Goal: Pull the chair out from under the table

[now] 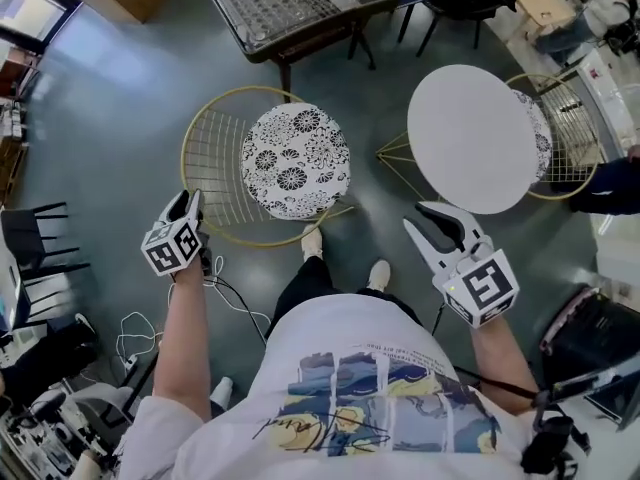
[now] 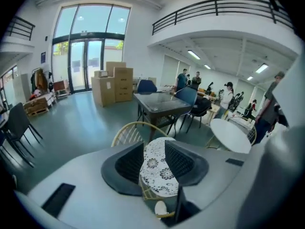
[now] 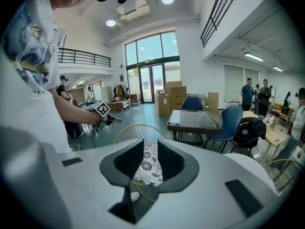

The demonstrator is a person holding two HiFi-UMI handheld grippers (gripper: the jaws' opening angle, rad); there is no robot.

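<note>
Chair [image 1: 215, 163], a gold wire one with a black-and-white patterned cushion [image 1: 296, 160], stood in the upper middle of the head view. It was clear of the round white table [image 1: 470, 138] to its right, with bare floor [image 1: 120, 98] between them. A second wire chair [image 1: 570, 148] sat at the table's far right edge, partly under the top. The left gripper [image 1: 186, 204] hung at the lower left of the chair's rim and apart from it. In its own view its jaws stood apart with nothing between them, and the cushion showed through the gap. The right gripper [image 1: 430, 220] hovered just below the table, its jaws likewise apart and empty. The person's shoes [image 1: 313, 241] stood just below the seat. A dark table [image 1: 300, 8] lay along the top edge.
</note>
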